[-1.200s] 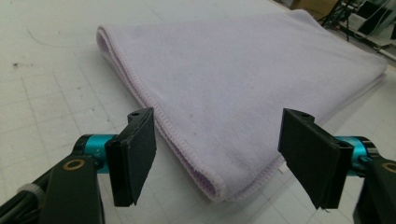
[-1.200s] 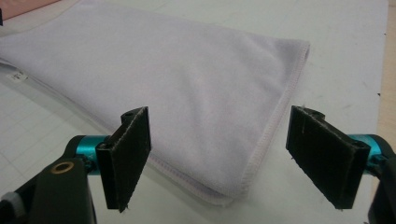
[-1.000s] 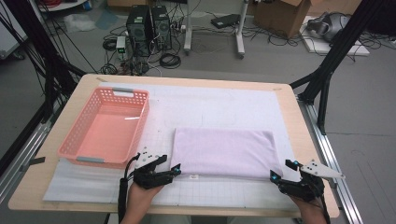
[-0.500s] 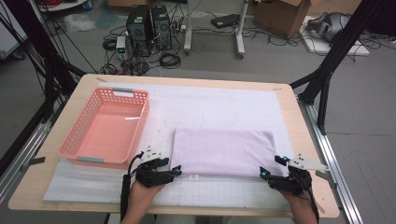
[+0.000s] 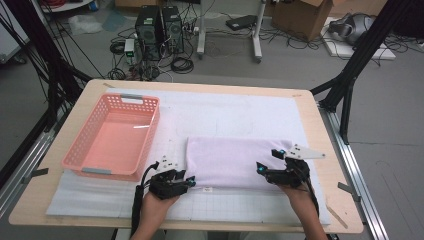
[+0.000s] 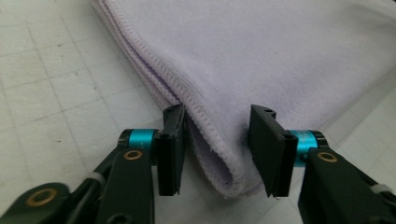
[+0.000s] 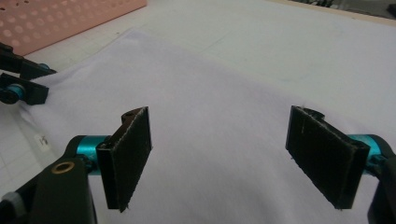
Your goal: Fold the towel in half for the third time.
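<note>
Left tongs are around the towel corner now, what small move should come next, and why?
Probably finish closing the left tongs on the folded lavender cloth towel. Its near corner sits between the jaws, which have just been closing, but a gap remains on the right side. The right tongs hang wide open over the towel.

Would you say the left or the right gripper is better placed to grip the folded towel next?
Left, probably: the left gripper has just been closing and already straddles the towel corner. The right gripper is wide open above the cloth's flat middle.
</note>
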### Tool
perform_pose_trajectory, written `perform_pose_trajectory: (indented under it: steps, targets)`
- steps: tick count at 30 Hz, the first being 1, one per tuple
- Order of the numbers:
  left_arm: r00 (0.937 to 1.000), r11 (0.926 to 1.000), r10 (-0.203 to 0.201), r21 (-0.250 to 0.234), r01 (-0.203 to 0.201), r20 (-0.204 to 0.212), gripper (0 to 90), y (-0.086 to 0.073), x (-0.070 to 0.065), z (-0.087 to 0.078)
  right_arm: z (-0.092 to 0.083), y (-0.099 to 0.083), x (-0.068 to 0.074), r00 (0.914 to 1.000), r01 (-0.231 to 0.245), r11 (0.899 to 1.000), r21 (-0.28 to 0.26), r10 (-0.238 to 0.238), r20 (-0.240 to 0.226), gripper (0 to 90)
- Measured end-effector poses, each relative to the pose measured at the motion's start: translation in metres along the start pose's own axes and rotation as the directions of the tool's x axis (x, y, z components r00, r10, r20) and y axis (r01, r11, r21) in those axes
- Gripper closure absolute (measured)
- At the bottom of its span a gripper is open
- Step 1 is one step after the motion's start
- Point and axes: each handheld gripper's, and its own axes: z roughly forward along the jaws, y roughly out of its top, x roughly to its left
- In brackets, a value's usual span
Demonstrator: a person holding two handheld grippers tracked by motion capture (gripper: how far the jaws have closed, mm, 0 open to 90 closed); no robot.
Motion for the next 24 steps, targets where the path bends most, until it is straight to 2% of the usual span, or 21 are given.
perform_pose_trajectory:
  steps: [2, 6, 10, 14, 16, 19, 24]
  targets:
    - [1.0000, 1.0000, 0.000, 0.002, 0.000, -0.002, 64.3, 0.000, 0.001, 0.000, 0.011, 0.008, 0.002, 0.9999, 0.009, 1.000, 0.017, -0.008, -0.013, 21.9]
    - [0.9994, 0.9998, -0.016, 0.008, 0.016, 0.029, 76.7, 0.000, 0.001, 0.000, 0.032, 0.022, 0.004, 0.9989, 0.024, 0.999, 0.045, -0.022, -0.042, 22.1]
    - [0.9986, 0.9993, -0.036, 0.002, 0.036, 0.039, 78.9, -0.001, 0.002, -0.001, 0.053, 0.035, 0.010, 0.9955, 0.032, 0.997, 0.071, -0.025, -0.091, 24.0]
    - [0.9980, 0.9989, -0.047, -0.006, 0.047, 0.042, 79.7, -0.002, 0.002, -0.002, 0.081, 0.046, 0.014, 0.9872, 0.050, 0.993, 0.110, -0.033, -0.156, 23.8]
    - [0.9975, 0.9986, -0.052, -0.010, 0.053, 0.048, 79.7, -0.002, 0.003, -0.003, 0.097, 0.051, 0.017, 0.9860, 0.065, 0.987, 0.148, -0.040, -0.162, 23.5]
    - [0.9968, 0.9981, -0.058, -0.015, 0.059, 0.054, 79.7, -0.002, 0.004, -0.004, 0.115, 0.056, 0.021, 0.9828, 0.082, 0.982, 0.173, -0.051, -0.178, 24.2]
    - [0.9959, 0.9973, -0.069, -0.021, 0.070, 0.058, 79.8, -0.003, 0.004, -0.004, 0.136, 0.066, 0.025, 0.9771, 0.114, 0.977, 0.178, -0.078, -0.198, 30.8]
